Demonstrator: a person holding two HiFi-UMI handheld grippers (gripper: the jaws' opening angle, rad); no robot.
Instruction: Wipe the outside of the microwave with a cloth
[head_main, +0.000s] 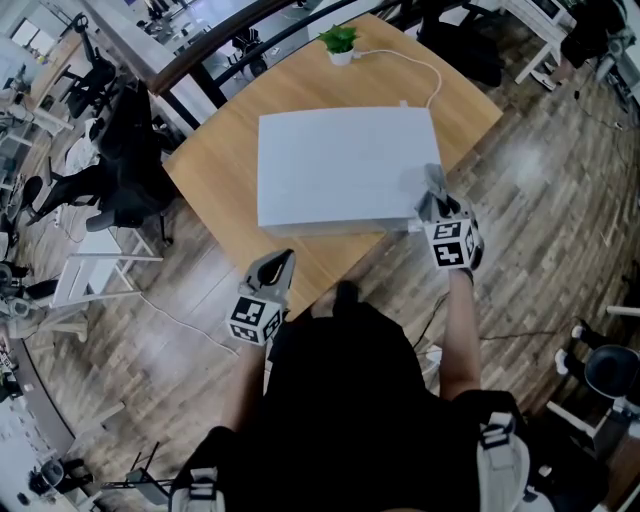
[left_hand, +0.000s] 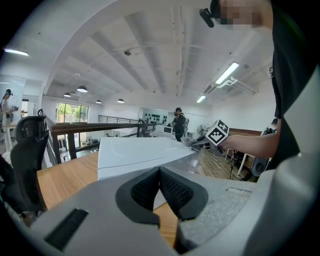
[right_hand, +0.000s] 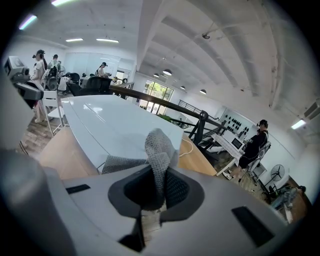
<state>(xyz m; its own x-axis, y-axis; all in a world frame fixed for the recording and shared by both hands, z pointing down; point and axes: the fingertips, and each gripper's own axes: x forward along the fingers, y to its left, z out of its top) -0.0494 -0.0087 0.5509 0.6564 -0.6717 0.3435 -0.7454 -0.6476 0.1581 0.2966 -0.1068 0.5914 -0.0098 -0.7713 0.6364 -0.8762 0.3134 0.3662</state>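
The white microwave (head_main: 345, 165) sits on a wooden table (head_main: 210, 170); I look down on its top. My right gripper (head_main: 433, 185) is at its front right corner, shut on a grey knitted cloth (head_main: 432, 180) that lies against the corner. In the right gripper view the cloth (right_hand: 159, 150) sticks up between the jaws, with the microwave (right_hand: 115, 125) beyond it. My left gripper (head_main: 283, 258) hovers by the table's front edge, below the microwave's front left, apart from it. Its jaws are shut on nothing, pads (left_hand: 172, 187) touching, with the microwave (left_hand: 140, 152) ahead.
A small potted plant (head_main: 340, 42) and a white cable (head_main: 415, 65) are at the table's far side. Black office chairs (head_main: 120, 150) and a white chair (head_main: 95, 270) stand left of the table. Wood flooring (head_main: 540, 200) lies to the right.
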